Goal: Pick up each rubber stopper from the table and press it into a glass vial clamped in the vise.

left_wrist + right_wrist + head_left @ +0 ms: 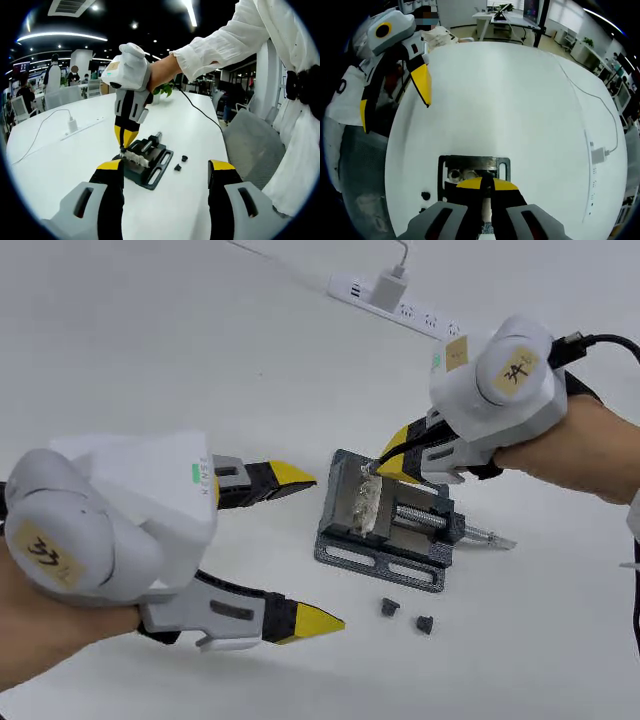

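Observation:
A dark vise (385,560) sits mid-table with clear glass vials (365,505) clamped in its jaws. My right gripper (369,469) points down onto the vials' far end. It is shut, with a small grey rubber stopper at its tips. The left gripper view shows that right gripper (122,146) touching the vials (135,156). In its own view the right gripper (487,183) covers part of the vials (454,174). Two loose stoppers (390,607) (425,623) lie on the table in front of the vise. My left gripper (312,550) hovers left of the vise, open wide and holding nothing.
A white power strip (400,305) with a plugged charger and cable lies at the table's far edge. The vise's screw handle (490,536) sticks out to the right. A person's sleeve and forearm (225,40) reach in above the vise.

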Tool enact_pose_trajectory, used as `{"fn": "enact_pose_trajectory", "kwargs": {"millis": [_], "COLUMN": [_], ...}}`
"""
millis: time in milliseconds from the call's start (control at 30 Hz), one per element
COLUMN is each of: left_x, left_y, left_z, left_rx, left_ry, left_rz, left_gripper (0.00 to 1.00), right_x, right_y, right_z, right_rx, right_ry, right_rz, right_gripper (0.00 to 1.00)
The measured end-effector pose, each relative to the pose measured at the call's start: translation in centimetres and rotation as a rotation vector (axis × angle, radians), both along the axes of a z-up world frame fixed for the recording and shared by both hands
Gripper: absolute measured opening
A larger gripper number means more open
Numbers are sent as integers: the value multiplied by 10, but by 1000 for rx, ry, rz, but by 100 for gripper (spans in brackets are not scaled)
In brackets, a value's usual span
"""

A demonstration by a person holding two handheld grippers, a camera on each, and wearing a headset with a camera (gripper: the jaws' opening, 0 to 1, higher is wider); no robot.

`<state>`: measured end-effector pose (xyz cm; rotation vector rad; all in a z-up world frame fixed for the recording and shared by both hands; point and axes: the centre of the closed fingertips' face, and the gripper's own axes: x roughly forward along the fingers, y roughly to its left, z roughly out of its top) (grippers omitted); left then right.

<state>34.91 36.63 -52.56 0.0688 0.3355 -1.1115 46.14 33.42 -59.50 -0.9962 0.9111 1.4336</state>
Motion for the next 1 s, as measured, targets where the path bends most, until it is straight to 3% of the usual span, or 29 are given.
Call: {"fn": "enact_pose_trajectory", "kwargs": {"millis": [500, 900, 1000], "left_x": [2, 3, 3], "left_y": [-1, 1, 4], "left_z": [1, 2, 0], "left_rx": [-9, -9, -8], "left_ry": [-3, -5, -2], "left_rz": [3, 8, 16], "left_gripper": [66, 66, 66], "right_x": [-3, -7, -6], "right_y": [2, 5, 5], "right_z": [1, 2, 1], "right_rx": [-49, -91, -96], "right_ry": [16, 3, 11], "right_rz": [6, 58, 39], "right_gripper": [1, 0, 0]}}
